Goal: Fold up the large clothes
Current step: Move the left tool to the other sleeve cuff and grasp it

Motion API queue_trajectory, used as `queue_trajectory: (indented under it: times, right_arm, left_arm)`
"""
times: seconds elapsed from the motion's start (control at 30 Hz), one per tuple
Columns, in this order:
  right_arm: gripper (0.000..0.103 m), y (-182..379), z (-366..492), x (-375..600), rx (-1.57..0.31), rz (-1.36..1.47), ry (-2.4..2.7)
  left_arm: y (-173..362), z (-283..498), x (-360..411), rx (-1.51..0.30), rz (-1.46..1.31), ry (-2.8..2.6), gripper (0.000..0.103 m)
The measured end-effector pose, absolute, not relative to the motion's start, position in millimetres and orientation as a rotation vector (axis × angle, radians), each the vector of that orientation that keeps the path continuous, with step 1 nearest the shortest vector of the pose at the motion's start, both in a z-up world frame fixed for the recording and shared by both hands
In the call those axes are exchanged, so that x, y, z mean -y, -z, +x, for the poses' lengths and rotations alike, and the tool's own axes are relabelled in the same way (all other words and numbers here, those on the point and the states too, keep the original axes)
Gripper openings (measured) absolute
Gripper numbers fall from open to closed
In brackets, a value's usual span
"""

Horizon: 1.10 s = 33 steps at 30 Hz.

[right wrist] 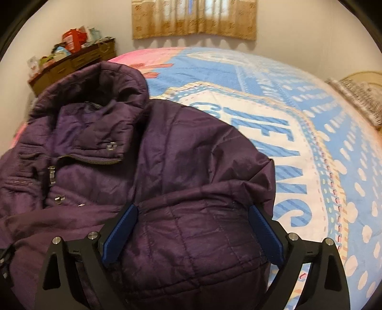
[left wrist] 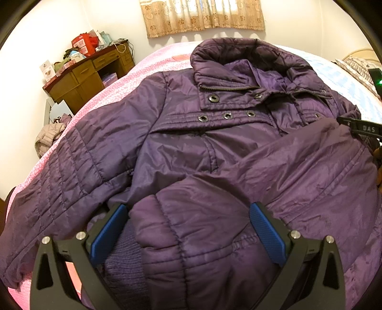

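A dark purple quilted jacket (left wrist: 191,147) lies front-up on the bed, collar toward the far wall, with its snap studs showing. One sleeve stretches out to the left; the other is folded across the front. My left gripper (left wrist: 188,207) stands wide over a puffed fold of the jacket near its knit cuff (left wrist: 121,257), and the blue pads (left wrist: 108,235) do not squeeze it. In the right wrist view the jacket (right wrist: 148,167) fills the left half. My right gripper (right wrist: 193,207) is wide apart around a quilted bulge, pads (right wrist: 266,235) beside the fabric, not clamping it.
The bed carries a pink cover (left wrist: 148,69) and a blue and white printed sheet (right wrist: 310,133). A cluttered wooden desk (left wrist: 88,76) stands at the far left wall. A pillow (right wrist: 358,97) lies far right. A curtain (left wrist: 203,16) hangs behind. A black tool part (left wrist: 365,130) shows at the right edge.
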State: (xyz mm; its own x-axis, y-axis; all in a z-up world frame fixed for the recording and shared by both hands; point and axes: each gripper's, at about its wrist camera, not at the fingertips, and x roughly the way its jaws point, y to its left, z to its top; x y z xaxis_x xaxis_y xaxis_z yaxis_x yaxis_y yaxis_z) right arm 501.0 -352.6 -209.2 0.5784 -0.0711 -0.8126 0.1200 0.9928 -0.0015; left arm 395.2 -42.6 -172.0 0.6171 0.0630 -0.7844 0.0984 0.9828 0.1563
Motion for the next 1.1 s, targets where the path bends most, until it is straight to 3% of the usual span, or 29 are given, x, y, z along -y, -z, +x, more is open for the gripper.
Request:
queue_trajectory:
  times: [0.17, 0.27, 0.4, 0.6, 0.77, 1.1]
  right_arm:
    - [0.095, 155, 443, 355, -0.828, 0.230, 0.079]
    - [0.095, 127, 394, 323, -0.779, 0.155, -0.012]
    - [0.095, 112, 331, 272, -0.727, 0.018, -0.147]
    - [0.095, 121, 272, 213, -0.686, -0.054, -0.269]
    - [0.095, 128, 238, 168, -0.647, -0.147, -0.341]
    - [0.095, 117, 192, 127, -0.560, -0.269, -0.416]
  left_arm:
    - [142, 378, 19, -0.870, 0.103, 0.022, 0.103]
    - [93, 333, -18, -0.753, 0.025, 0.027, 0.103]
    - [70, 275, -86, -0.682, -0.019, -0.066, 0.103]
    - [93, 211, -226, -0.730, -0.201, -0.319, 0.103]
    - [121, 173, -322, -0.747, -0.672, -0.362, 0.103]
    - [159, 200, -350, -0.739, -0.937, -0.340, 0.103]
